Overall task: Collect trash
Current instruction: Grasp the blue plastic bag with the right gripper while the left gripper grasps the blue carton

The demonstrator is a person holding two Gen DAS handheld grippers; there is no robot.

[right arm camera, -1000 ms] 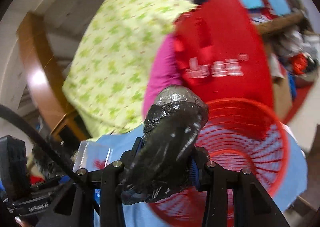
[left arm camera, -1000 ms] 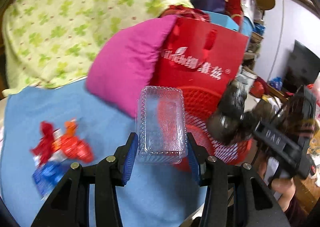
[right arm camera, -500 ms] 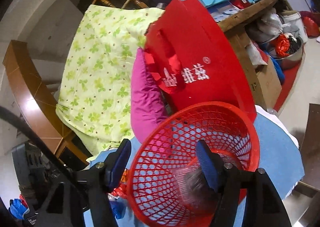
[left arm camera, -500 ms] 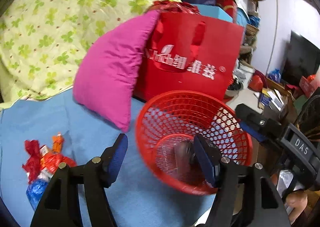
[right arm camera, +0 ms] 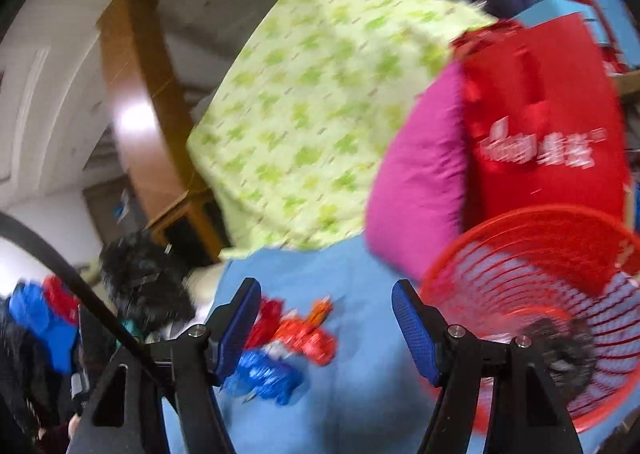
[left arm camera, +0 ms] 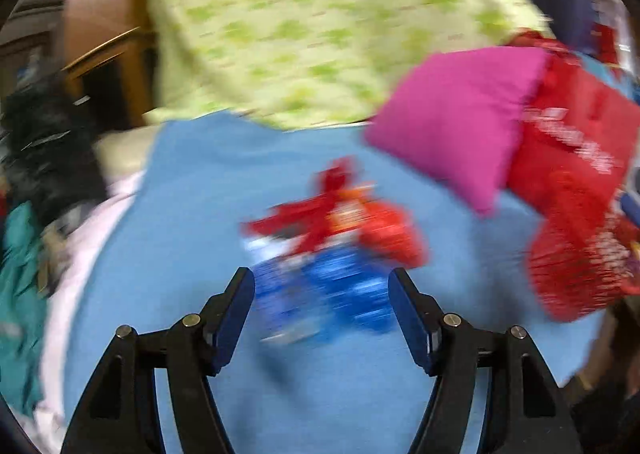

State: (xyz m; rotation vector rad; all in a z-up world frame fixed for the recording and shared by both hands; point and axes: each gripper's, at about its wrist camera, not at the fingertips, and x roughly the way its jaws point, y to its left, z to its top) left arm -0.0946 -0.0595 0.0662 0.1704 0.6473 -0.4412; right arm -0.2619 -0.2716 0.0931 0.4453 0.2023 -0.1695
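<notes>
Red basket (right arm camera: pixel 532 310), wrappers (left arm camera: pixel 340 238), both jaws apart.

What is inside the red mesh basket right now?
In the right wrist view, the red mesh basket holds a dark crumpled lump near its bottom. Blur and the right gripper's frame hide the rest, so other contents cannot be confirmed.

A plain sky-blue cloth (left arm camera: pixel 192 213) carries a heap of wrappers (left arm camera: pixel 340 238) in red, orange and bright blue with white flecks, while the mesh basket (right arm camera: pixel 560 294) is bright red with something dark grey at its bottom. The pillow (left arm camera: pixel 452 117) is solid magenta, the paper bag (right arm camera: pixel 540 109) red with white lettering, and the blanket (right arm camera: pixel 320 101) pale yellow-green dotted with darker green clover shapes. Both grippers have black frames and dark blue textured pads (right arm camera: pixel 412 330).
</notes>
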